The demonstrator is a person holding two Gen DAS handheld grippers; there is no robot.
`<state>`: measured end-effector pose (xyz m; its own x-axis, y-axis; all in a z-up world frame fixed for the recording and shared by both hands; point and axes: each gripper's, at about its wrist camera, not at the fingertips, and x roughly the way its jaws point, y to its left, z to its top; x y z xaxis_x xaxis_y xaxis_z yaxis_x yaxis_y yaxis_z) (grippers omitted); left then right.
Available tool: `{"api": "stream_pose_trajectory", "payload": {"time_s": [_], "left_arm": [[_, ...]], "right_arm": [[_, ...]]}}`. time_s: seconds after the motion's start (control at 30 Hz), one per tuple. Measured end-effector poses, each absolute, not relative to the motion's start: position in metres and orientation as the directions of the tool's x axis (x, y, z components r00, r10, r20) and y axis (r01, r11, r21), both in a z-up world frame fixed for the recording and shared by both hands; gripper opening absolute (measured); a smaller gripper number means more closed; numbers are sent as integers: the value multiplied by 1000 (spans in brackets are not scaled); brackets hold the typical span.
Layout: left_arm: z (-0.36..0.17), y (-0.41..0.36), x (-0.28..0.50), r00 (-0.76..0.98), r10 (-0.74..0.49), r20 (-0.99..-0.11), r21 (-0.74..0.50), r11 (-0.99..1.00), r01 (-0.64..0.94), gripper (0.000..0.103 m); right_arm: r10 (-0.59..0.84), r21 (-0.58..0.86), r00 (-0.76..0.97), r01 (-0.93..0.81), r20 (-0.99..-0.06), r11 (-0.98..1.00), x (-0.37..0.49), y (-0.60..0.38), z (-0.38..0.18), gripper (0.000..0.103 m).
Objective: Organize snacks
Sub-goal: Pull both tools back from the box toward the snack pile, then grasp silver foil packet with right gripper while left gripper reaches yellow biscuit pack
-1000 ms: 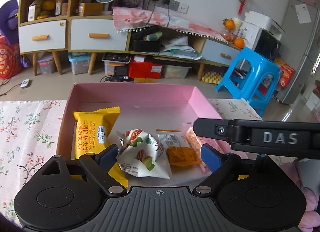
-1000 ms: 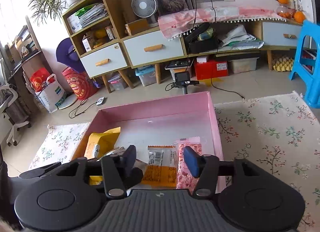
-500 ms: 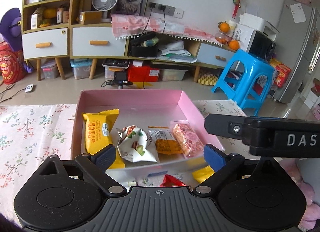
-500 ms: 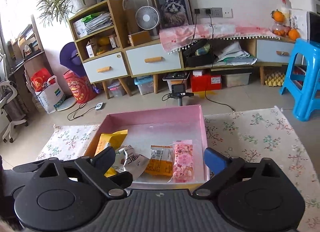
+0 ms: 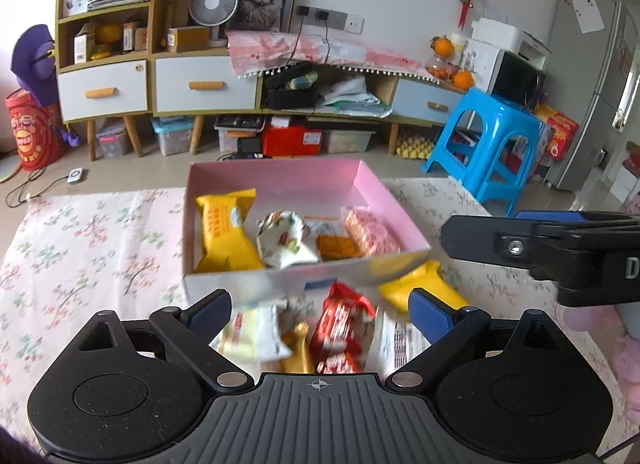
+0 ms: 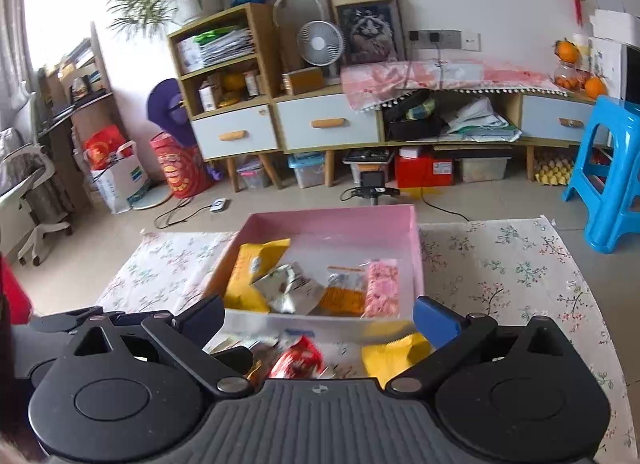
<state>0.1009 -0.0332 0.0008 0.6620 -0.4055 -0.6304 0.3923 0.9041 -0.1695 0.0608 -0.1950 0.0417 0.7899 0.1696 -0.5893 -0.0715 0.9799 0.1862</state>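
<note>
Holding: nothing is gripped by either gripper
Left gripper (image 5: 320, 310): jaws are spread wide, kept above loose snacks
Right gripper (image 6: 318, 318): jaws are opening, nothing is pressed between them
Pink box (image 6: 416, 260): set on the flowered cloth (image 6: 520, 276)
Boxed: yellow packet (image 5: 224, 232), white wrapper (image 5: 286, 240), orange biscuit pack (image 5: 336, 246), pink bar (image 5: 370, 232), laid side by side
Loose: red packet (image 5: 340, 322) and yellow pack (image 5: 420, 284) are left just outside the box's near wall
</note>
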Motion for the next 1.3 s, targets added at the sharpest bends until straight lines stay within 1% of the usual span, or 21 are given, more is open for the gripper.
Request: {"api": "stream_pose_trajectory", "payload": {"time_s": [0.13,0.27,0.37,0.6,1.0,1.13,1.3], "left_arm": [[-1,-19,87,663,-395,-636,-170,910,379,96],[-3,-11,67,683,-373,-627,-127,915,383,96],[-6,-4,53,684,-384,-620,-123,908,400,97],[-19,5,31,659,-397,-639,-96,891,444,97],[-49,24,-4,646,-422,-636,-104,876,470,97],[-62,29,-17,643,-433,-631,-93,866,491,97],[-80,31,-22,632,-420,-652,-91,870,484,97]], "right_arm": [[180,168,793,-99,-583,981,46,-188,43,94],[191,159,791,-120,-581,980,34,-182,41,94],[206,151,790,-145,-577,978,22,-179,38,94],[233,123,788,-199,-570,972,-4,-176,30,94],[205,-11,773,-264,-601,965,-50,-177,-15,94],[184,-26,760,-255,-623,967,-65,-183,-32,94],[135,-55,756,-220,-640,974,-79,-193,-49,94]]}}
